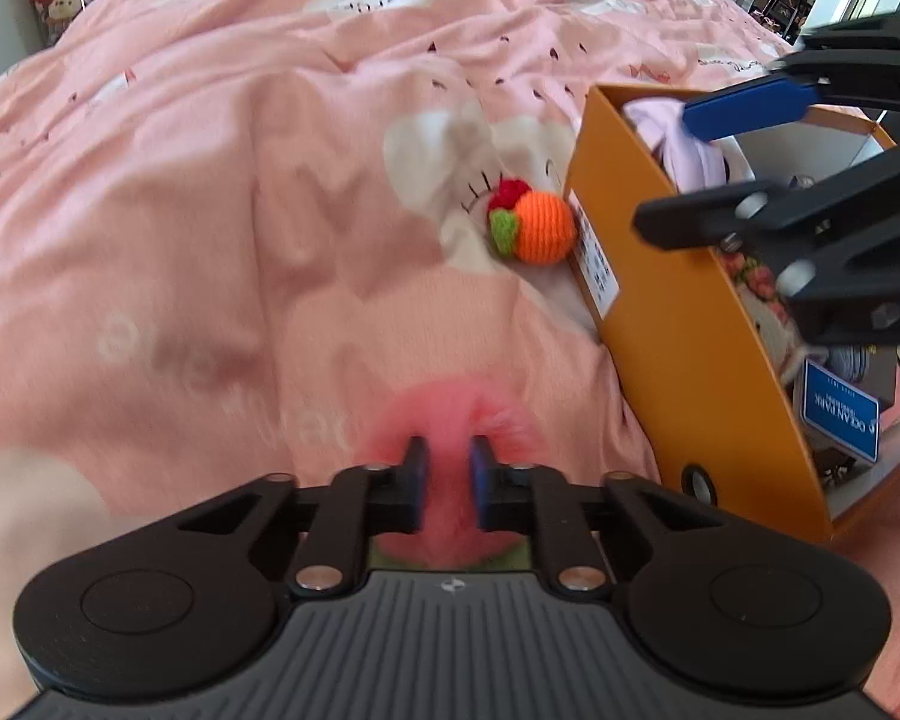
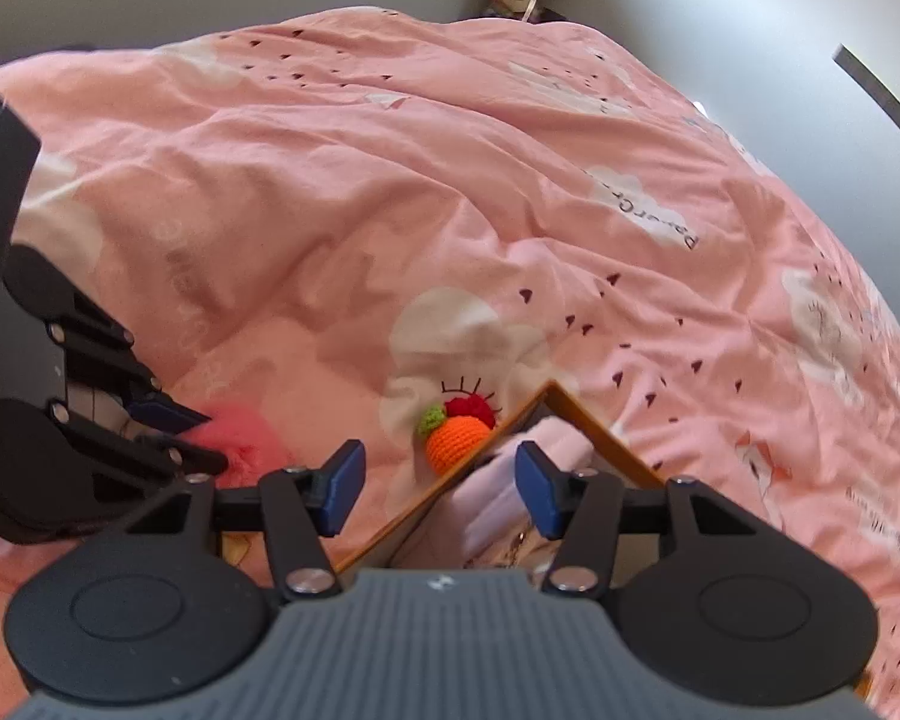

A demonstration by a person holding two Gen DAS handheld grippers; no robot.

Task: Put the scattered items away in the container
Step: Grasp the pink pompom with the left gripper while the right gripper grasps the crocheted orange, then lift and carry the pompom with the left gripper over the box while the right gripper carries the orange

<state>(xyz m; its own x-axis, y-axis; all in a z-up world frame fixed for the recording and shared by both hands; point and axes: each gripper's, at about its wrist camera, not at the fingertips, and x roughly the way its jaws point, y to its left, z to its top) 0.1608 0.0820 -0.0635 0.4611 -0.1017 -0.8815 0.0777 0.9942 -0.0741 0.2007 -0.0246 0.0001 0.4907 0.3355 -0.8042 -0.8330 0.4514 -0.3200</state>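
Left tool nearly closed, pinching the fluffy pink pom-pom on the pink bed quilt; right tool half open, empty, over the orange cardboard box. Step: pick-up of 1 item. Next: lift right into the box; crocheted orange-and-red yarn fruit waits against its left wall.
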